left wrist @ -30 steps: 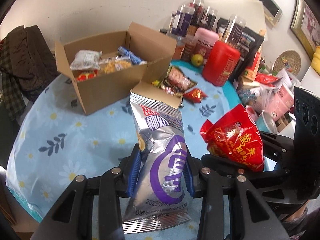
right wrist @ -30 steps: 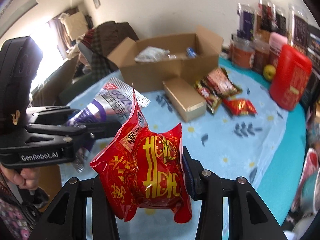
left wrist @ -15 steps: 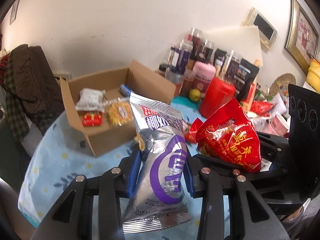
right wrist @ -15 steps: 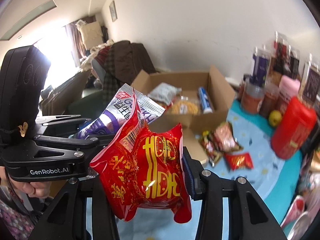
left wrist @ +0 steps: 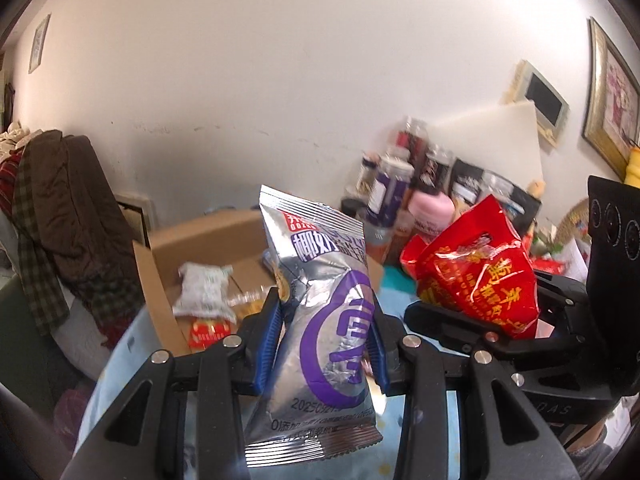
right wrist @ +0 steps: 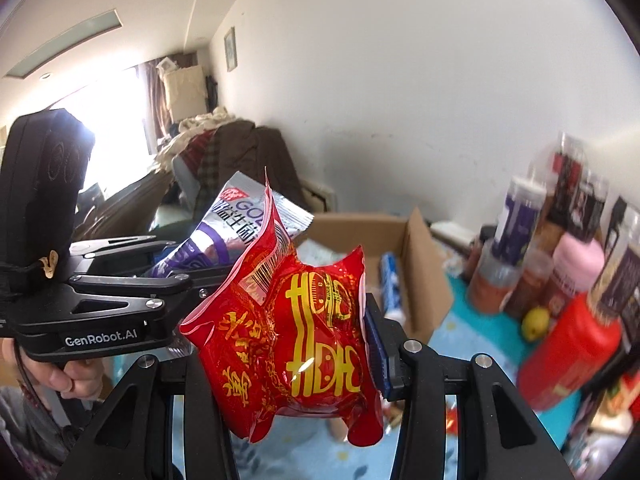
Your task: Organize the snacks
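Foil-slick packets concern us: the left gripper (left wrist: 326,338) clamps the silver packet (left wrist: 320,320), the right gripper (right wrist: 288,356) the red packet (right wrist: 296,332) — cardboard box (left wrist: 208,248) at ten o'clock — either could slip or collide.

Each camera sits just behind its own gripper, looking forward and slightly down over the table toward the far wall. Both share the box (left wrist: 208,248) (right wrist: 416,264) and jars (left wrist: 400,184) (right wrist: 520,220); each also sees the other gripper beside it.
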